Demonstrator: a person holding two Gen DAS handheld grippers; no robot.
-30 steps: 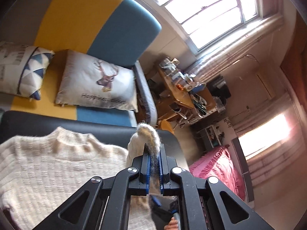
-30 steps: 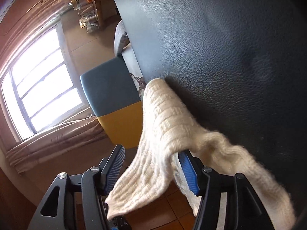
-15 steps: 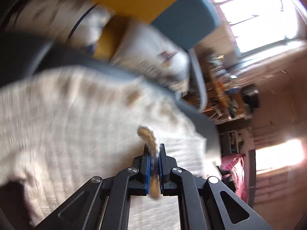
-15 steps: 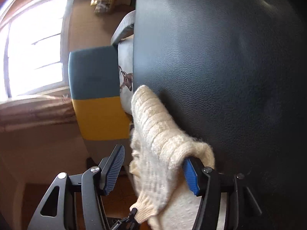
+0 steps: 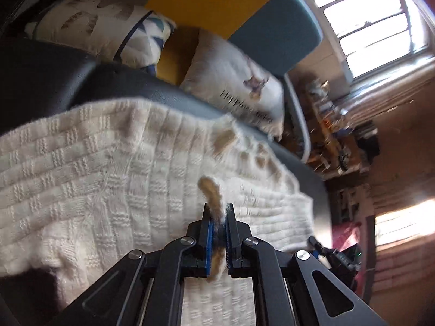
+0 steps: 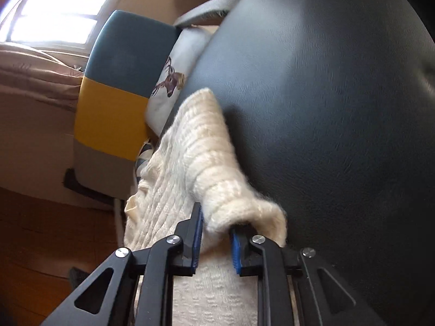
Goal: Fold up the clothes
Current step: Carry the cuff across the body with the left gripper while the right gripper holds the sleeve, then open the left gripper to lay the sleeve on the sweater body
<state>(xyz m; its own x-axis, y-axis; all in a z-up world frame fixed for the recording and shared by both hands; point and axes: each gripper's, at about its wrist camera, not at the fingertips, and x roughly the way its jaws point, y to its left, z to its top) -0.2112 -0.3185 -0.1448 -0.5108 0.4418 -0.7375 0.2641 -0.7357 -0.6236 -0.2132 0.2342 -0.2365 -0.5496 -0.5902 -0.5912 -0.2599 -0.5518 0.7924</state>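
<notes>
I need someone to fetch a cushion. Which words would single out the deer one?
Start at the yellow-and-teal sofa behind the black surface. Two cushions lean there; take the one nearer the window. It alone shows a deer and a script line, while its neighbour has blue triangles.

— Where does the left wrist view look from?
— From behind the left gripper (image 5: 217, 217), angled down along its fingers, very close above the cream sweater (image 5: 95, 176) spread on the black padded surface (image 5: 43, 81). Farther off it takes in the deer cushion (image 5: 239, 89), the yellow-and-teal sofa back (image 5: 244, 5) and a window (image 5: 367, 13).
— And the right wrist view?
— From behind the right gripper (image 6: 214, 233), also tilted down and rolled sideways, right up against the sweater (image 6: 195, 149) at the edge of the black surface (image 6: 339, 95).
— What do the two views share?
— Sweater, black surface, the deer cushion (image 6: 171, 81), the sofa back (image 6: 122, 76) and the window (image 6: 62, 8).
</notes>
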